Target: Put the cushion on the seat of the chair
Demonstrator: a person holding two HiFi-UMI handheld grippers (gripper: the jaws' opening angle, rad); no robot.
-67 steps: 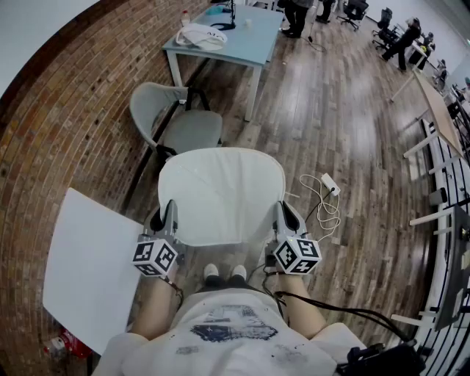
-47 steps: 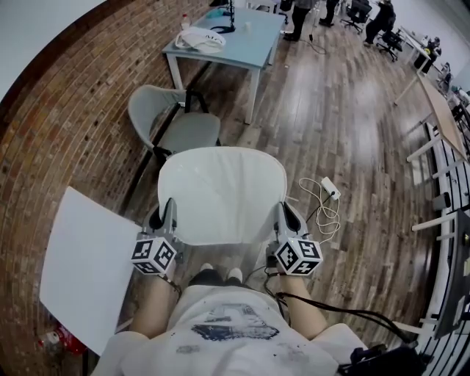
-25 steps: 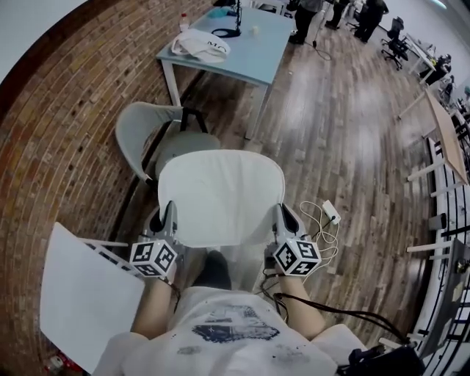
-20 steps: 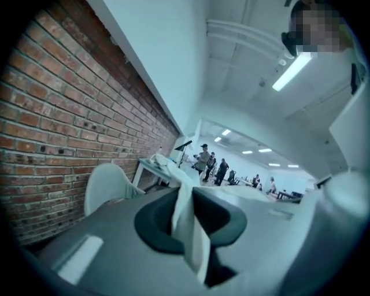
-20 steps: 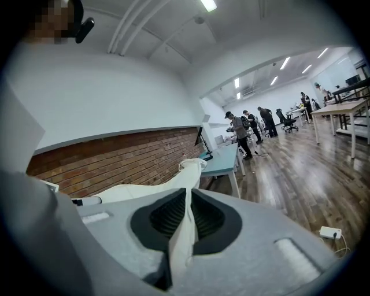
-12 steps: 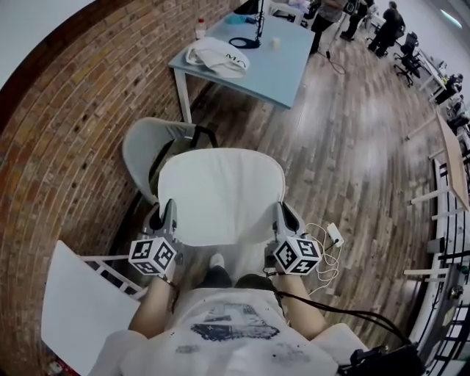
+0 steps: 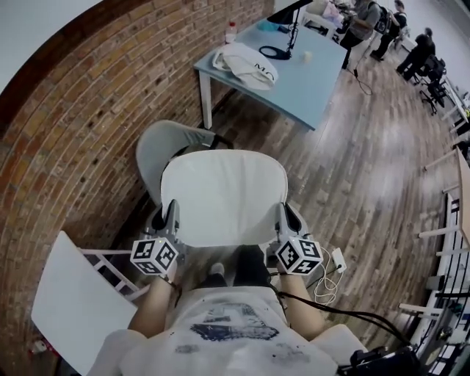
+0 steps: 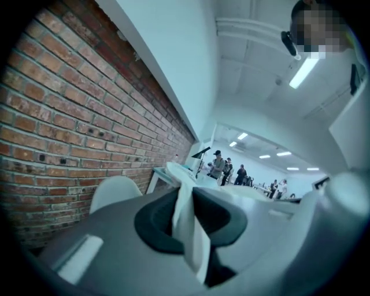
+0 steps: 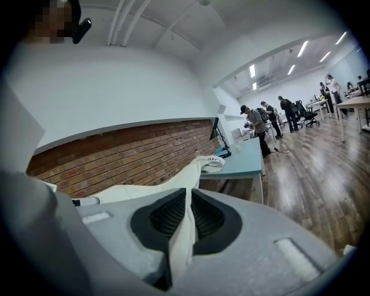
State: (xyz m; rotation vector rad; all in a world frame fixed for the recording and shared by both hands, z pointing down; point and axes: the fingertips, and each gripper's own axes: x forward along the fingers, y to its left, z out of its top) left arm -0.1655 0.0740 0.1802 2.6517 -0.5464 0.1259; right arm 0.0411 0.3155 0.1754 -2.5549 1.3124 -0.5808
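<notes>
Cushion (image 7: 224, 194): white, roughly square with rounded corners, held flat in the air on the person's side of the chair (image 7: 163, 145). In the head view it hides most of the chair's seat, and only the grey backrest shows past its far left corner. The cushion does not rest on the chair.

Left gripper (image 7: 170, 214): clenched on the cushion's left edge. Its own view shows a fold of white fabric pinched between the two dark pads.

Right gripper (image 7: 284, 216): clenched on the cushion's right edge, with the fabric likewise pressed between its ribbed pads.

Surroundings, placed from the chair:
- A brick wall (image 7: 81, 117) runs along the chair's left.
- A light blue table (image 7: 308, 77) stands just beyond it and carries a white bag (image 7: 246, 62).
- A white board (image 7: 73, 308) lies on the near left.
- A power strip (image 7: 338, 258) with its cable lies on the wooden floor (image 7: 382, 169) to the near right.
- Several people (image 7: 367, 18) stand well beyond the chair, past the table.
</notes>
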